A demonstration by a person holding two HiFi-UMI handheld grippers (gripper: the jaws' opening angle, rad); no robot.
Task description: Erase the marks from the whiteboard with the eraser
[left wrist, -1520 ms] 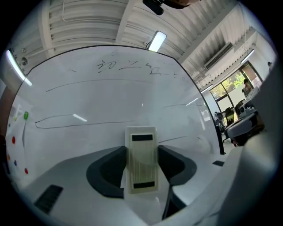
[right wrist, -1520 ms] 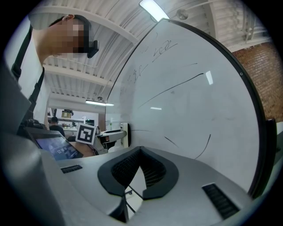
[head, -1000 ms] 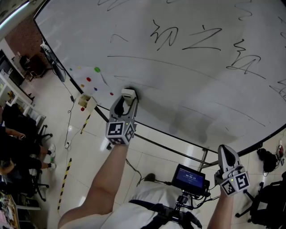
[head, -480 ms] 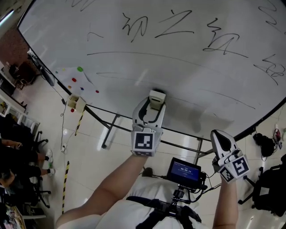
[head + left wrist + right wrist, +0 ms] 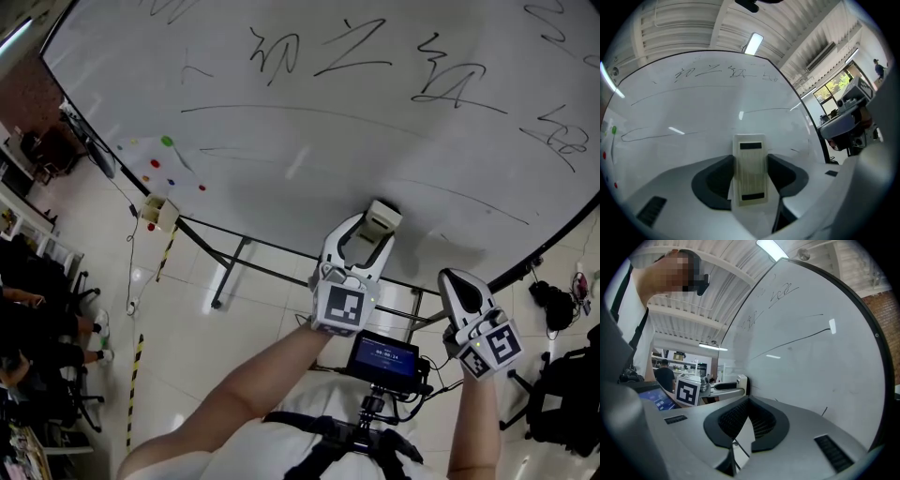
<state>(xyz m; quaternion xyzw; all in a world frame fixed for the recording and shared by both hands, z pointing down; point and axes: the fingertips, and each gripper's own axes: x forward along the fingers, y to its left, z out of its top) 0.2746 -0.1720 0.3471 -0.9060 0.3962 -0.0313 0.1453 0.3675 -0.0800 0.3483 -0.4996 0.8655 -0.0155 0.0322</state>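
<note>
One large whiteboard (image 5: 309, 159) fills the far half of the scene on a dark-framed stand. Its near, lower band looks mostly clean. Handwritten marks (image 5: 356, 58) run along the far edge, and a few long thin lines (image 5: 281, 111) cross the middle.

Two hand-held grippers sit below it. The left gripper (image 5: 374, 234) points at the board's near edge, right of centre, with its jaws set fairly wide and clamped on the two long sides of the eraser (image 5: 382, 219). The right gripper (image 5: 459, 286) hangs near the board's right corner, apart from the surface, with its jaws together and nothing between them.

The eraser is a small cream plastic block with a ribbed back and two dark slots. In the right gripper view its dark wiping face appears to lie against the board.

Handling, as a judgement:
- **Weight and strength:** the block is probably light and stiff, and not fragile.
- **Wiping face:** the felt face probably yields a little under pressure.
- **Grip risk:** the smooth plastic sides may let it twist or slide back between the pads as the felt drags.
- **Where to hold:** across the narrow sides at about mid-length, as here, leaving the wiping face free and flat to the board.
- **Reaching the marks:** moderate, even pressure should be enough.
</note>
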